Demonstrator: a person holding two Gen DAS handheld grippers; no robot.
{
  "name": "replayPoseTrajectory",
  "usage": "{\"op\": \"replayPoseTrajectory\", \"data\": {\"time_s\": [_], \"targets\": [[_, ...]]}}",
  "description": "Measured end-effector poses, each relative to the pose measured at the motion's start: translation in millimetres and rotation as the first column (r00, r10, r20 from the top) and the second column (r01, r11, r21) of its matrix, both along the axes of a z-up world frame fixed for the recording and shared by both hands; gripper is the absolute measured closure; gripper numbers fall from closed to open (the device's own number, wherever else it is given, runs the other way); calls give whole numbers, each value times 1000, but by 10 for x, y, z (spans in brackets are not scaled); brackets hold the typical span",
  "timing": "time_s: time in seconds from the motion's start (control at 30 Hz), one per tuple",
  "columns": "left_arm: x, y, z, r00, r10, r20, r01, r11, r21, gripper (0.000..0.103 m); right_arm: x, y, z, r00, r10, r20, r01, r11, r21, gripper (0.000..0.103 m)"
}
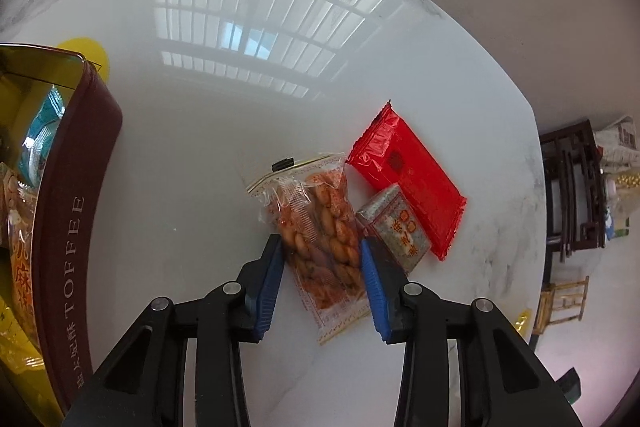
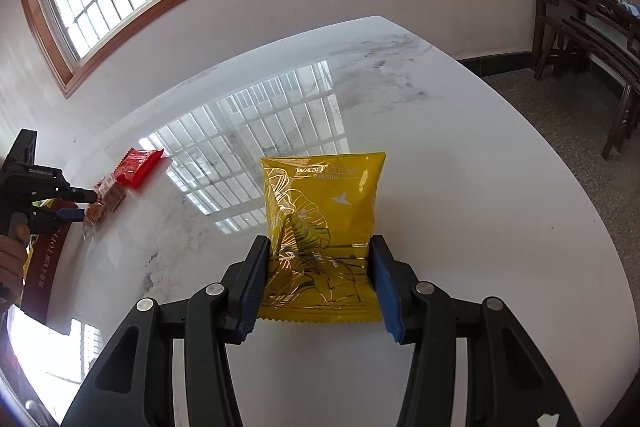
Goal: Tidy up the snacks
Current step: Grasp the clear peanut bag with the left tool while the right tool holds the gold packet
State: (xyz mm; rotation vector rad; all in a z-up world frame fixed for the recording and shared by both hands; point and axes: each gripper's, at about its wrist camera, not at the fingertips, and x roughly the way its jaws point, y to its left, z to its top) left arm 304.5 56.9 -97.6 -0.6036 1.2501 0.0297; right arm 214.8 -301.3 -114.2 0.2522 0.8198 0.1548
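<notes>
left tongs point(image 1: 322, 259) clamped on clear twist-snack pack point(image 1: 316, 223) on white surface point(image 1: 200, 147), right tongs point(image 2: 320, 267) gripping yellow pouch point(image 2: 322, 227), toffee tin point(image 1: 68, 227) at left

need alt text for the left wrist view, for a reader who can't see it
The left gripper has its jaws closed around a clear packet of twisted fried snacks lying on a glossy white marble table. A small silver packet and a red packet lie just right of it. A dark red toffee tin holding more snacks stands at the left.
</notes>
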Motion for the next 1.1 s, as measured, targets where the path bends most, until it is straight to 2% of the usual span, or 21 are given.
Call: {"op": "replayPoseTrajectory", "data": {"time_s": [0.17, 0.23, 0.47, 0.73, 0.97, 1.1], "targets": [[-138, -154, 68, 999, -39, 13, 38, 995, 95, 65, 7, -3, -6, 1000, -12, -1, 12, 1000, 6, 56], [-281, -192, 88, 998, -61, 22, 59, 994, 96, 70, 13, -8, -8, 1000, -25, -2, 25, 1000, 5, 56], [-681, -331, 228, 991, -121, 53, 117, 990, 76, 70, 31, 43, -9, 999, -43, -9, 43, 999, -27, 56], [-1166, -160, 680, 980, -148, 132, 138, 987, 81, 70, 42, 66, -8, 997, -71, -16, 70, 996, -62, 55], [-1604, 29, 988, 965, -164, 203, 113, 964, 242, 70, 48, 113, -4, 996, -87, -22, 84, 991, -102, 55], [-1812, 148, 1105, 956, -161, 244, 75, 941, 329, 70, 53, 152, -2, 996, -88, -25, 84, 988, -130, 55]]}}
